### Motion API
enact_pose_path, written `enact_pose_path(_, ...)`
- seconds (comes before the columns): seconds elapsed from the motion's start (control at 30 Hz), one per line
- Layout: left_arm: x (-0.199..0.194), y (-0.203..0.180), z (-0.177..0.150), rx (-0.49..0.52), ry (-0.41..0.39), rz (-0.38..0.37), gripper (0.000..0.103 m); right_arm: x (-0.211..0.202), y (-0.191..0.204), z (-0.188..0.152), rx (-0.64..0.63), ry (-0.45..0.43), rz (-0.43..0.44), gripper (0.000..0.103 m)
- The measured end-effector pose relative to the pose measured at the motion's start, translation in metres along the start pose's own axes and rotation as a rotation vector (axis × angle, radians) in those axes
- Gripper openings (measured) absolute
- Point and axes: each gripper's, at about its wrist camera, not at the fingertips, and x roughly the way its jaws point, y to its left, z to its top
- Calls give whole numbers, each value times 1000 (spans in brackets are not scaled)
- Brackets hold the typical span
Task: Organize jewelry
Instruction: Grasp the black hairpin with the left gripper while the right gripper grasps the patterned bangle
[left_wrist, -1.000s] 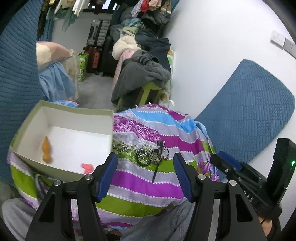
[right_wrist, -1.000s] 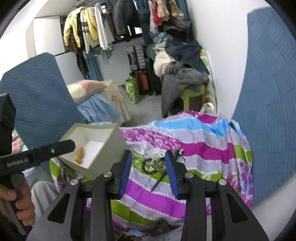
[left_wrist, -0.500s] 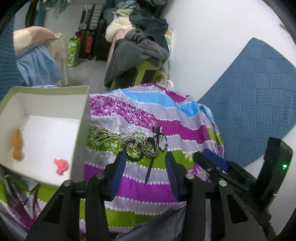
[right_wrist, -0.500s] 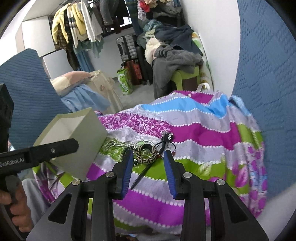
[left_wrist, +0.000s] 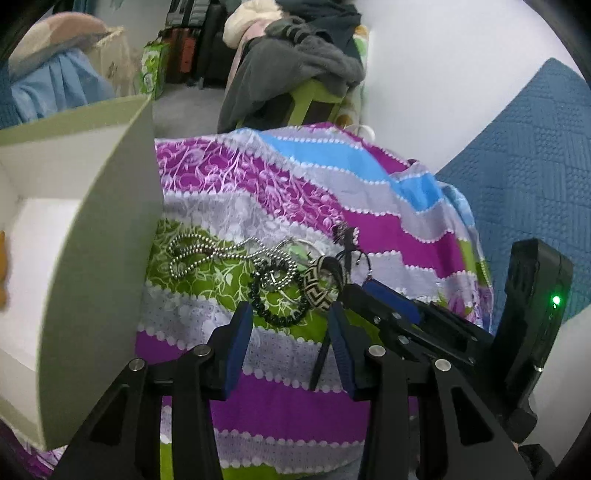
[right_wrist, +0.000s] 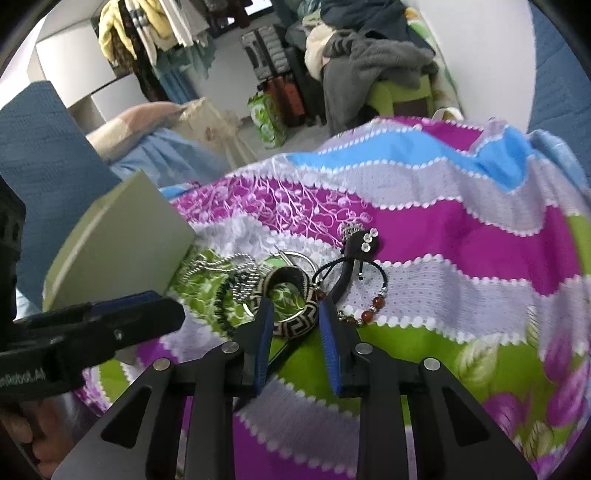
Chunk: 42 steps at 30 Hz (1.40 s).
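Note:
A pile of jewelry lies on the striped cloth (left_wrist: 288, 373): a silver ball chain (left_wrist: 207, 251), a black bead bracelet (left_wrist: 280, 295), a black-and-cream patterned bangle (left_wrist: 320, 284) (right_wrist: 291, 299), a black hair stick (right_wrist: 354, 251) and a red-bead cord bracelet (right_wrist: 369, 310). My left gripper (left_wrist: 290, 325) is open just in front of the black bead bracelet. My right gripper (right_wrist: 295, 317) is open with its fingers either side of the bangle's near rim. The green-grey box (left_wrist: 99, 266) stands at the left; an orange item (left_wrist: 3, 258) shows inside.
The right gripper's body (left_wrist: 443, 332) sits close to the right of my left gripper. The left gripper's arm (right_wrist: 92, 325) crosses the right wrist view at left. A white wall (left_wrist: 443, 92) and blue quilted cushion (left_wrist: 524, 184) lie behind. Clothes heap on a green stool (left_wrist: 306, 62).
Both grippers have moved forward and down toward the jewelry pile. The right gripper's fingers now straddle the bangle. The box has slid to the left edge of the left view.

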Motion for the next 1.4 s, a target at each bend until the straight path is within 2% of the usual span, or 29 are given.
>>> enact_pose_path(0.13,10,3,-1,-12,24,1,41,16,-8,0,-20,23,-5,20)
enact_pose_path(0.27,18,0,-4,0,36,-13,41,22,-12,0,-26,34,15,11)
enact_pose_path(0.37,24,-1,-5,-13,51,-37,41,19,-12,-1,-36,23,-3,6)
enact_pose_path(0.53,34,-5,-8,-9,72,-58,41,10,-27,-2,22,14,-33,6)
enact_pose_path(0.63,40,-7,-8,-7,84,-70,32,4,-38,-4,69,16,-34,6)
enact_pose_path(0.97,54,-28,-1,56,84,-99,29,-20,-47,-9,113,-16,-108,6)
enact_pose_path(1.33,73,-55,2,175,95,-43,29,-30,-53,-15,146,-22,-120,6)
enact_pose_path(1.4,79,-58,4,196,107,-8,23,-30,-53,-16,148,-22,-120,6)
